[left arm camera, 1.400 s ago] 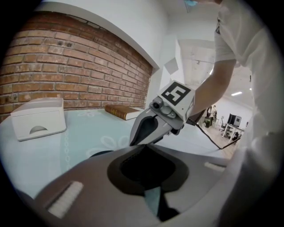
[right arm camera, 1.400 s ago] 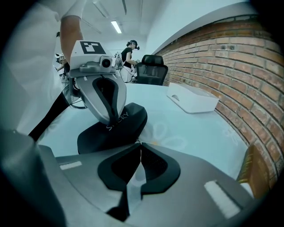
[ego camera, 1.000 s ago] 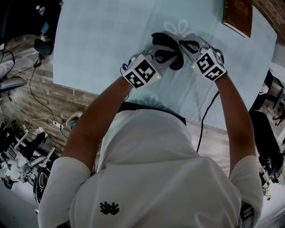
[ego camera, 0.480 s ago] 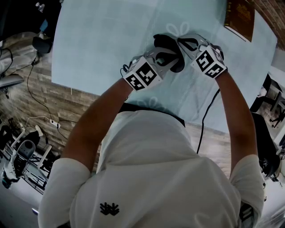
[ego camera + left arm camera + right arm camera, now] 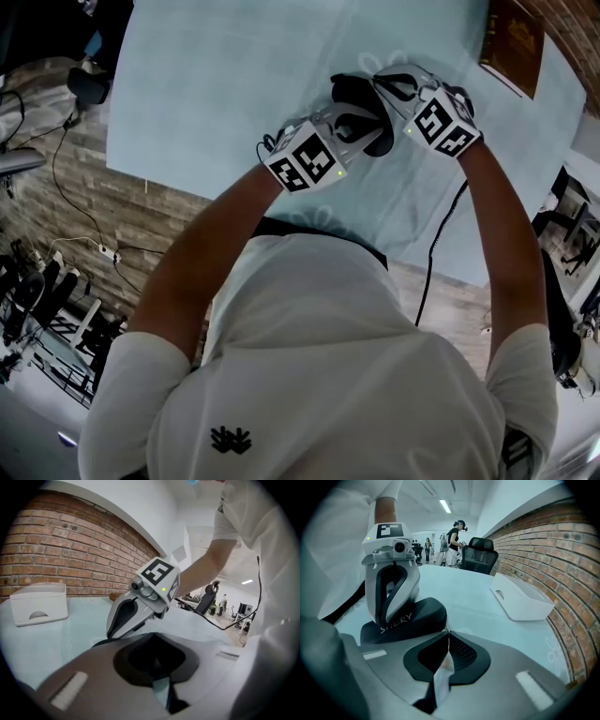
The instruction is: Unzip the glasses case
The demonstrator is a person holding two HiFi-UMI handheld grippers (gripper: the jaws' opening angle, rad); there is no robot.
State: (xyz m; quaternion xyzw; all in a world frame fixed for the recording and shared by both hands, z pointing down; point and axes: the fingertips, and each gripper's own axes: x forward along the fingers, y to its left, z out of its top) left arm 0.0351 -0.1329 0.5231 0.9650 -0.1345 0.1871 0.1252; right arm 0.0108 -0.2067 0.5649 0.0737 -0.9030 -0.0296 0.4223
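Below — pale blue tablecloth, brick wall.

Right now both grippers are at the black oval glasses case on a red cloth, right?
Not red: the head view shows the black oval glasses case on a pale blue cloth. Both the left gripper and right gripper are at it.
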